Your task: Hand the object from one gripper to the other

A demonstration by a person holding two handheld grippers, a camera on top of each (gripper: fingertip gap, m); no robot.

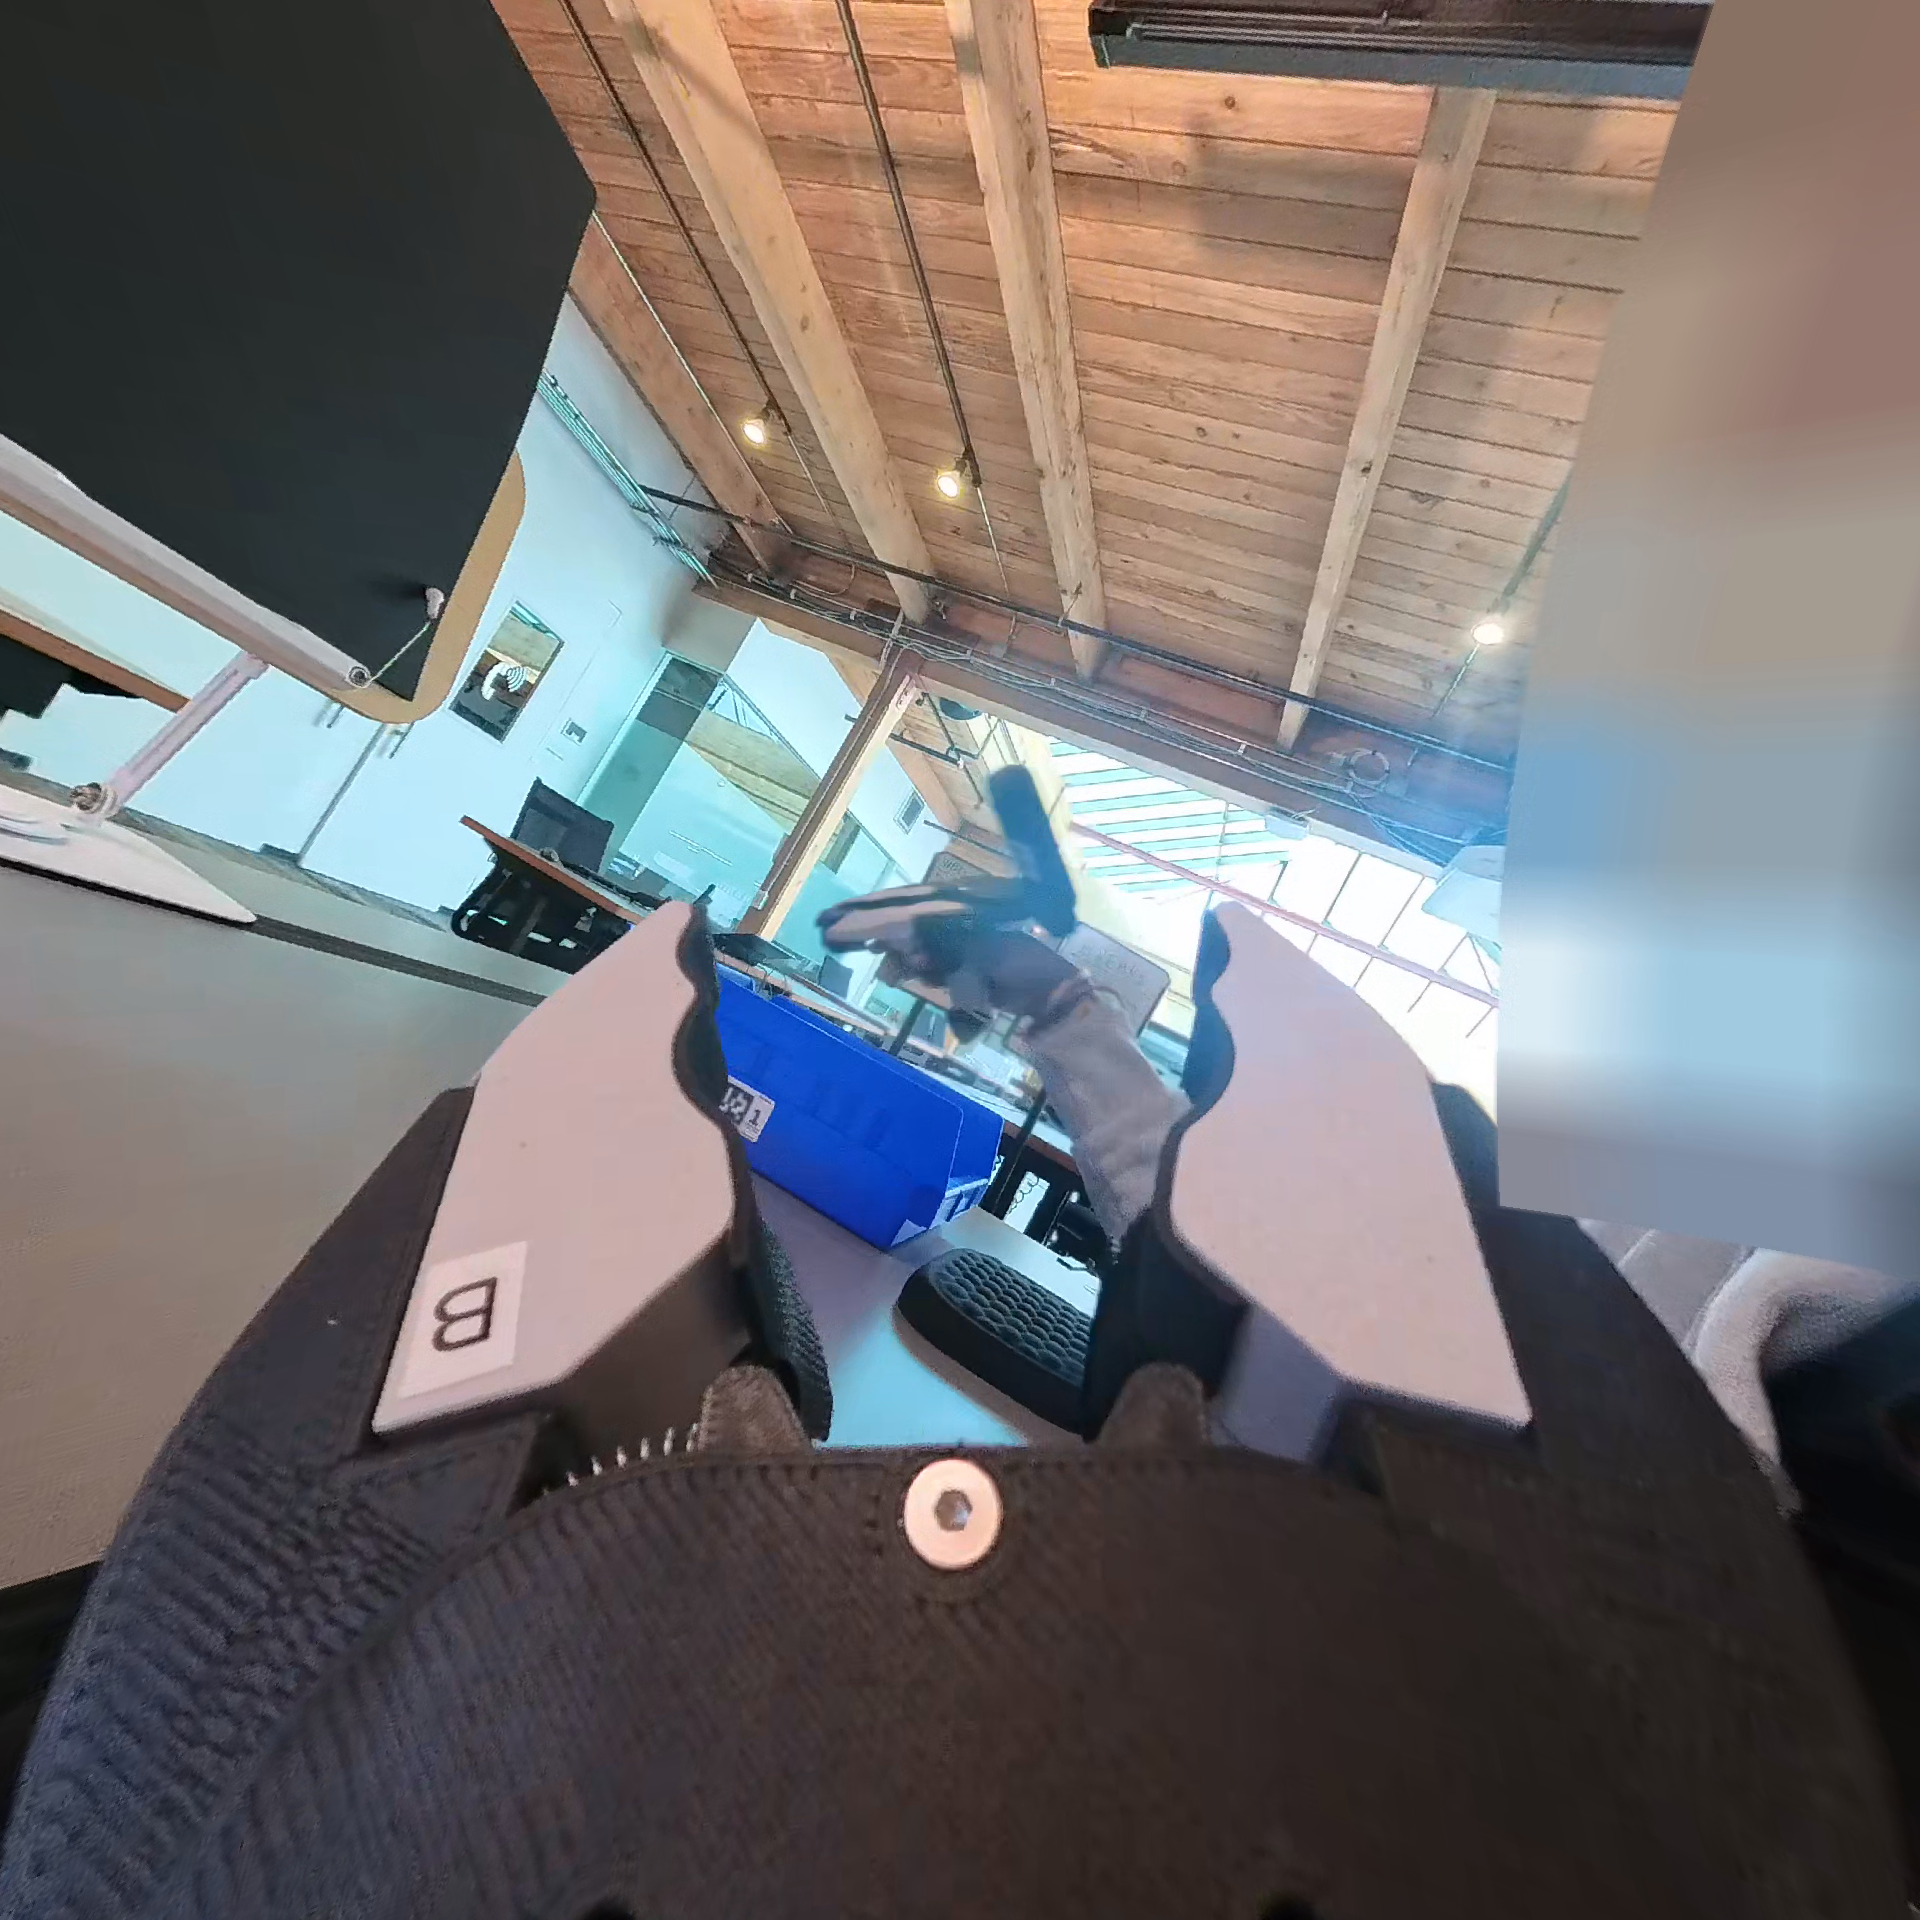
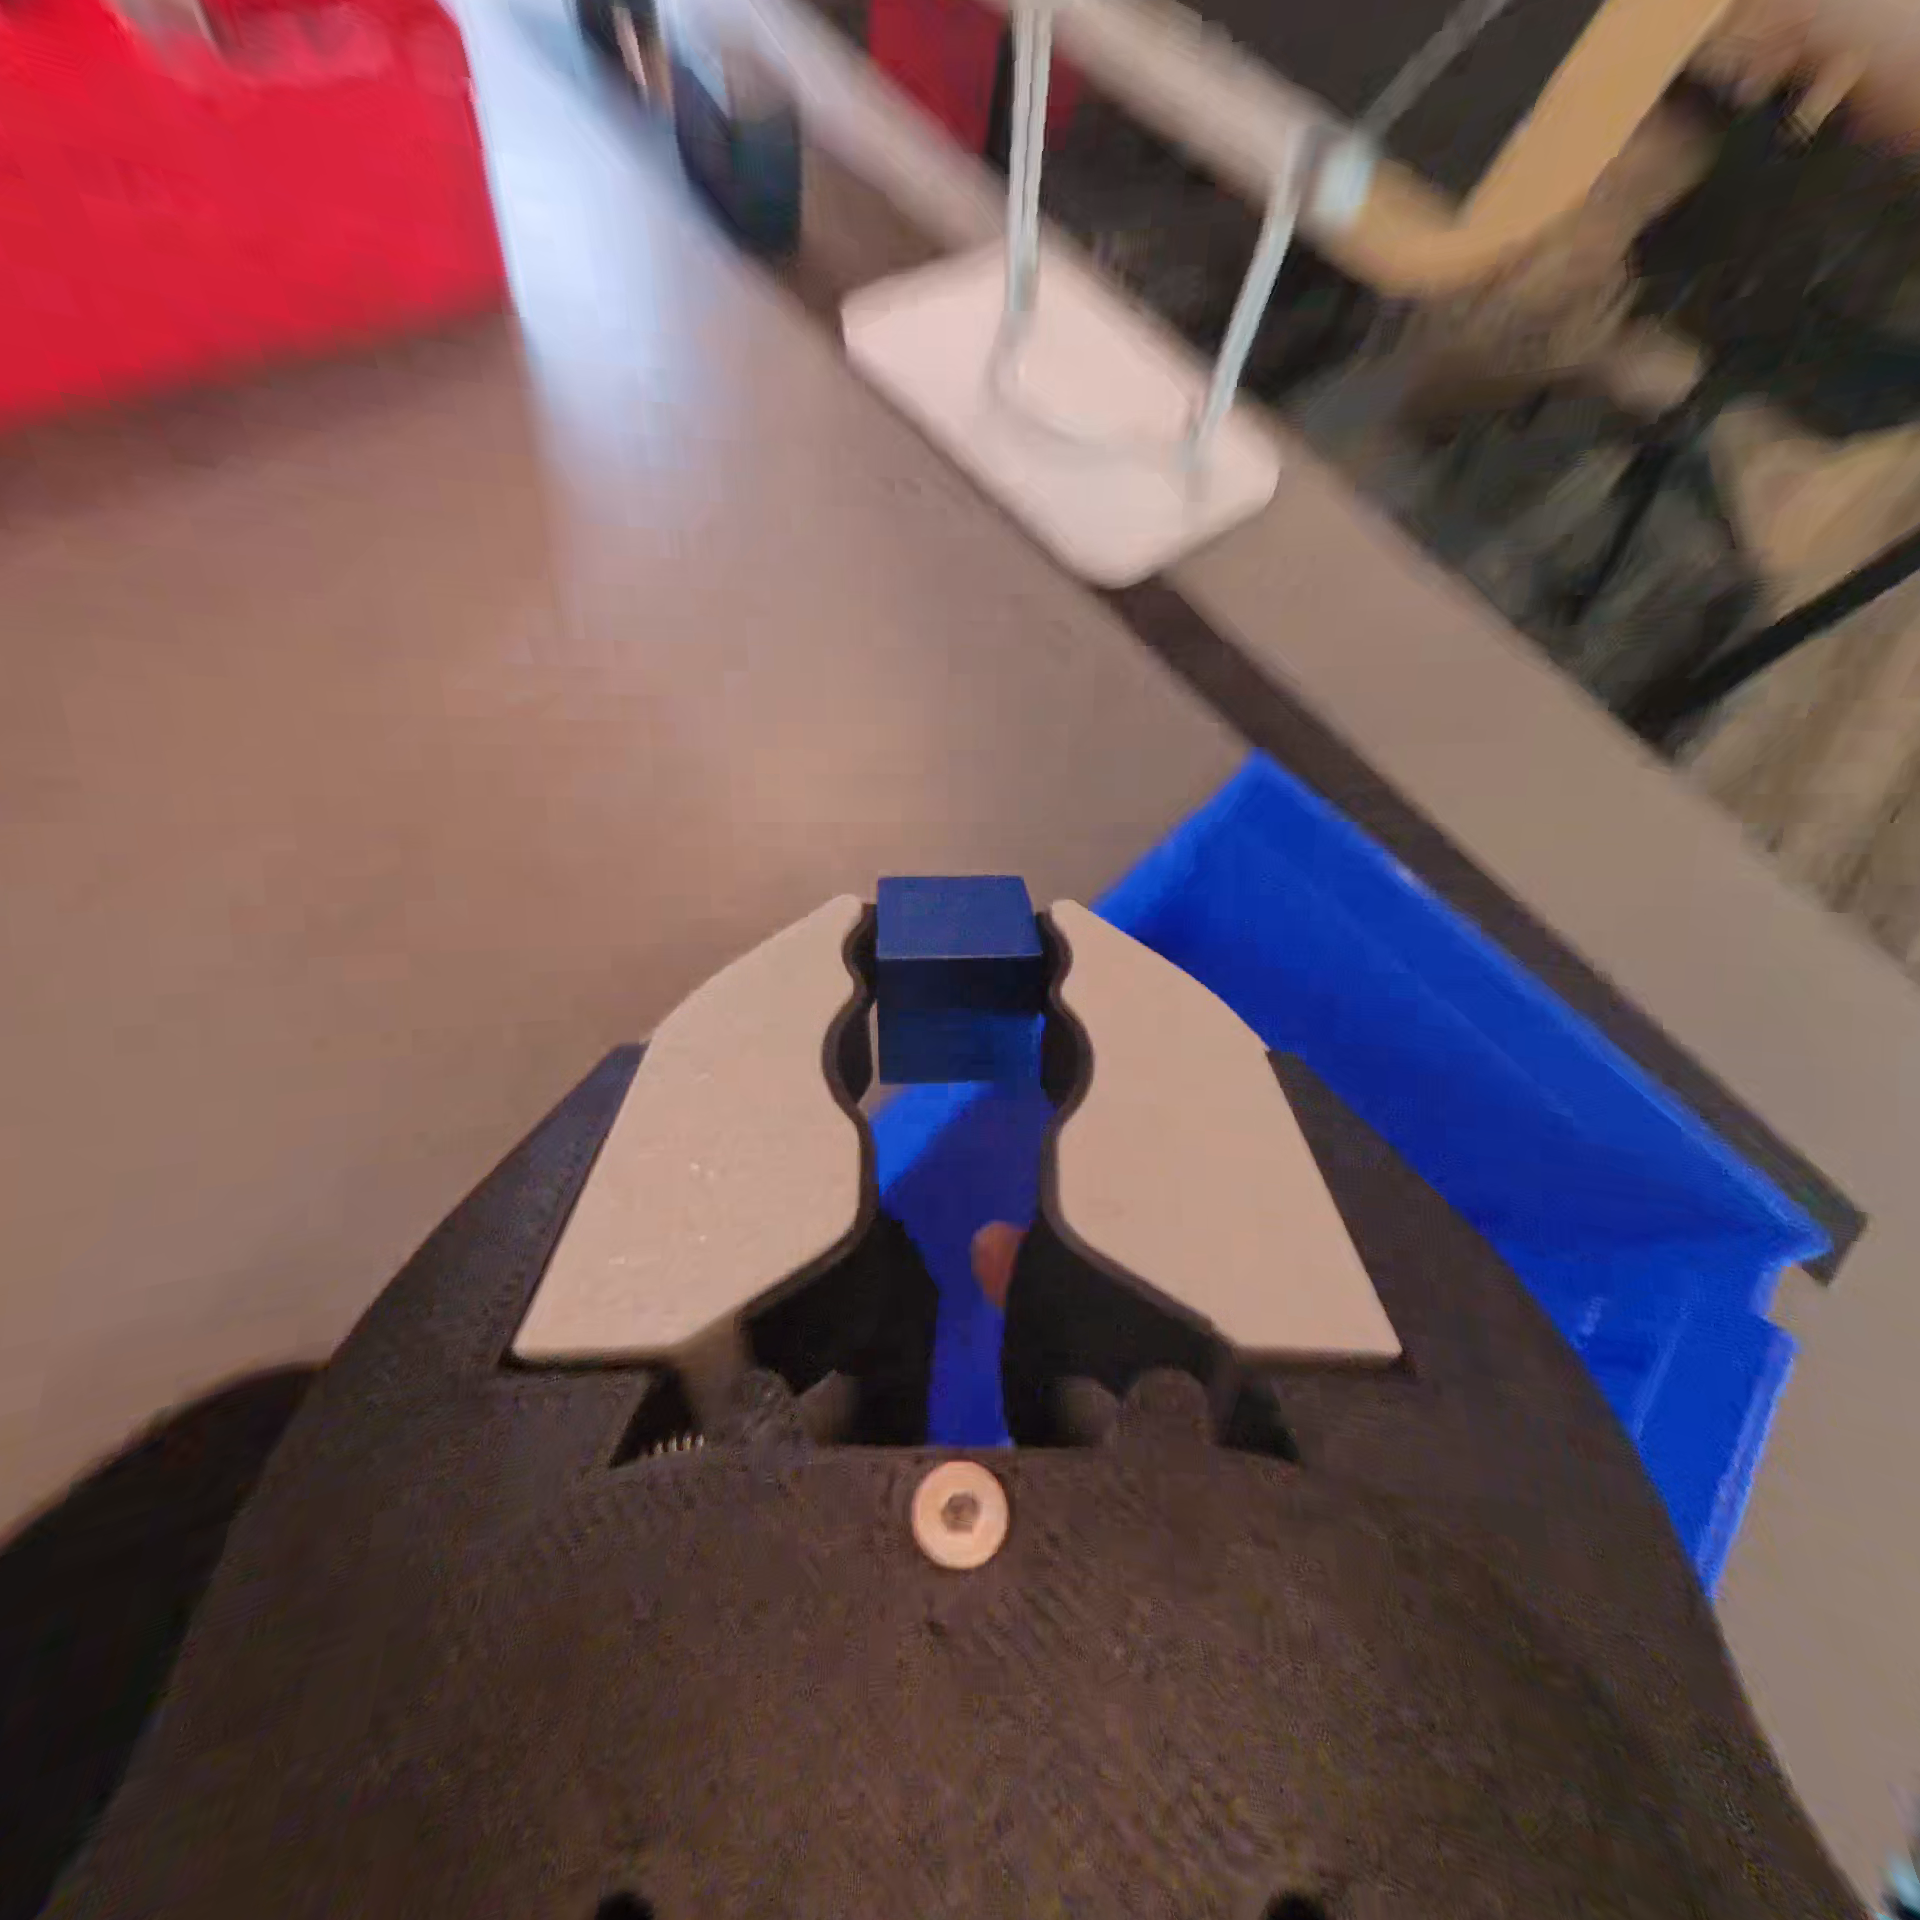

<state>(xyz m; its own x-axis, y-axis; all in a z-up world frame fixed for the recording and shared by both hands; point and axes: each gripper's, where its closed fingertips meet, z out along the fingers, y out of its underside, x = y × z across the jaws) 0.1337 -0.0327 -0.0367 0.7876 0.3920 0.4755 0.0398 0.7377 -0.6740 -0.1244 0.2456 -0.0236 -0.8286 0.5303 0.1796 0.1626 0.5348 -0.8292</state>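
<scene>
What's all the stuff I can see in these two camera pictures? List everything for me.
Cube: one, dark blue, clamped between the right gripper's fingers.
Bin: one, bright blue, on the table just past the right gripper.
Table: one, grey-brown, beneath everything.
Lamp base: one, white, at the table's far edge.
Red object: one, blurred, far left of the table.
Ceiling: wooden planks and beams, overhead.
Right gripper: one, grey fingers on black body, shut on the cube.
Left gripper: one, same build, open and empty, tilted upward.

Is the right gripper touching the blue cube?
Touching. The right wrist view shows the blue cube pinched between both fingertips of the right gripper, no gap either side.
</scene>
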